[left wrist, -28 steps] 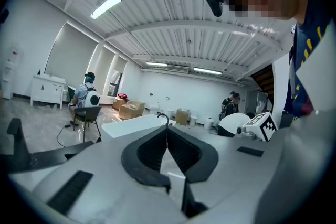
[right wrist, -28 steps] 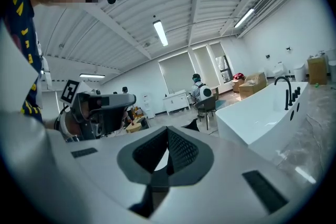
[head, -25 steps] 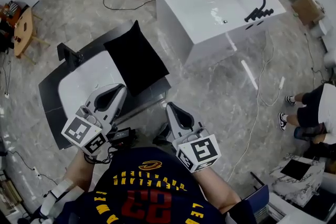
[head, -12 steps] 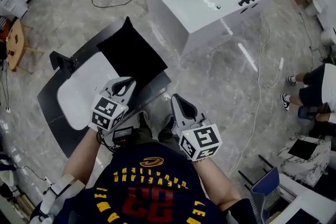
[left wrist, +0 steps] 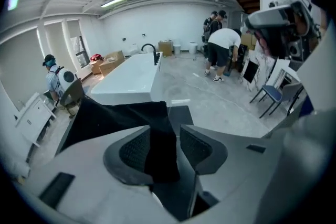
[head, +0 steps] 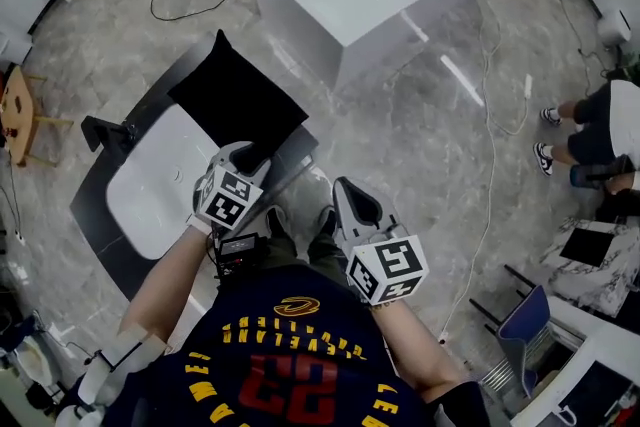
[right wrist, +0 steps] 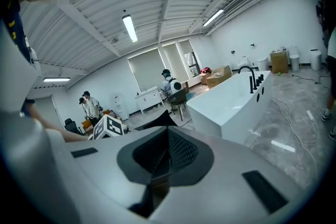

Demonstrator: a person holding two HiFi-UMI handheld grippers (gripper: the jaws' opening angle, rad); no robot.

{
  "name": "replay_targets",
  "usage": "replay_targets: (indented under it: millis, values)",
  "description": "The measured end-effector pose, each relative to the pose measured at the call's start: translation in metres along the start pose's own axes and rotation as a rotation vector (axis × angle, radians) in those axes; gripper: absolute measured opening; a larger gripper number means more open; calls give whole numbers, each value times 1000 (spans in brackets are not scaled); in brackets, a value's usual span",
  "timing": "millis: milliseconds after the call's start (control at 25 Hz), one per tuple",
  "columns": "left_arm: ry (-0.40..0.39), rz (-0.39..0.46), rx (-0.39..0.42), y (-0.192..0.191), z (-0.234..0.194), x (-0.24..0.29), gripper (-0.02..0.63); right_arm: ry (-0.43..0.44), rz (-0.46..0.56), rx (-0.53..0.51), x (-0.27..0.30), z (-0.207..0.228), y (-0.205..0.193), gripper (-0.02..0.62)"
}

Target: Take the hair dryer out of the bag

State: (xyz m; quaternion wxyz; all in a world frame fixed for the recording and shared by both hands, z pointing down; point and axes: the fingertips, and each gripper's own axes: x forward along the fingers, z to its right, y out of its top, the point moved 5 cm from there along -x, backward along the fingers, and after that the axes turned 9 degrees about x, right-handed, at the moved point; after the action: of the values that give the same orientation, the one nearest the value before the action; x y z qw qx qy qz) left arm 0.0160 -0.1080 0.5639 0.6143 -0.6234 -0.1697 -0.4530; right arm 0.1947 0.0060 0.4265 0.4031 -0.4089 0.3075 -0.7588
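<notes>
Step in hand: getting a grip on the bag. Left gripper is sitting at its near corner; the jaws have just been opening and are spread, with black fabric between them, unpinched. Right gripper, near the bag, is pressed together, empty. Dryer isn't showing, probably inside. Next: clamp left, find the opening.

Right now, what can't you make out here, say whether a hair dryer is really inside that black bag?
- Hair dryer: seen in no view; the cloth of the black bag hides whatever is inside.
- Left gripper: its jaws have just been opening, a bag corner between them; in the left gripper view, black cloth against dark pads hides any contact.
- Right gripper view: the shut right gripper blocks all but the bag's tip.
</notes>
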Motion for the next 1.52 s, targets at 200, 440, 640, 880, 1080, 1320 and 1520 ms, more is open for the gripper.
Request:
replay_targets:
  millis: [200,440,640,880,1080,1320,1520]
  values:
    - [29,-82,115,-6,9,20,156,-38,13,32,-11,6,-8,9]
    - [72,-127,176,-7,11,28,155,-70,18,72,-20,14,-19,9]
    - [55,-109,109,-7,6,21,31,-58,7,76,-18,8,-22,9]
    - [51,-14,-32,-7,-6,-2,21,-33,-9,57,-11,0,-20,9]
    - [71,20,-65,-7,-17,-19,21,1,-49,28,4,-8,-24,9]
    - [93,72,-106,-4,-29,-37,21,58,-147,35,35,-18,-35,9]
    - [127,96,-115,-6,-49,-47,21,129,-232,5,70,-44,-45,9]
